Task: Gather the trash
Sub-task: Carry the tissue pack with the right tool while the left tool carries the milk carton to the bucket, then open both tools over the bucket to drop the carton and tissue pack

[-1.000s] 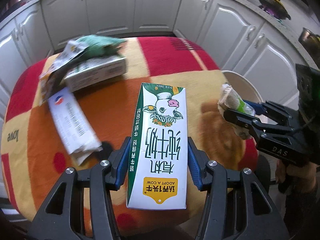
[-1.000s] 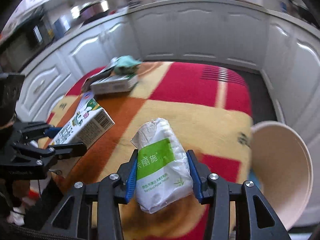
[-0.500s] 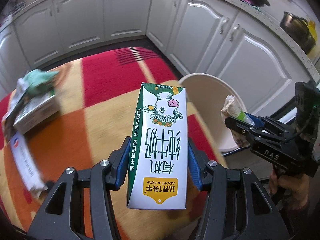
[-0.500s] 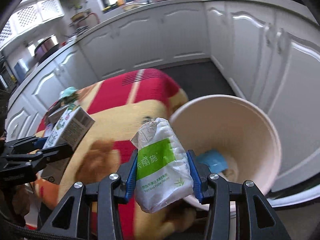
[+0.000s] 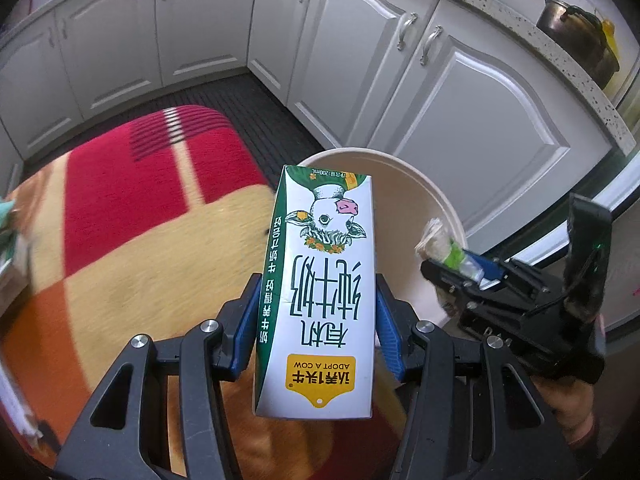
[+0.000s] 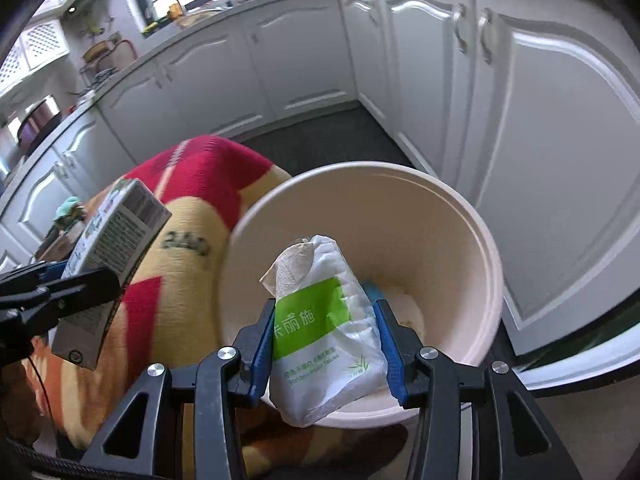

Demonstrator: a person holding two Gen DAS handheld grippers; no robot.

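The milk carton reads "ADOPT A COW" and "200mL".

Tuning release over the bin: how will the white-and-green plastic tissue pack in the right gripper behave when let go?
The white-and-green plastic tissue pack looks soft: its film bulges past the right gripper pads, so probably floppy and light. The glossy wrapper may cling or slip unevenly. It will likely drop into the beige round bin without bouncing.
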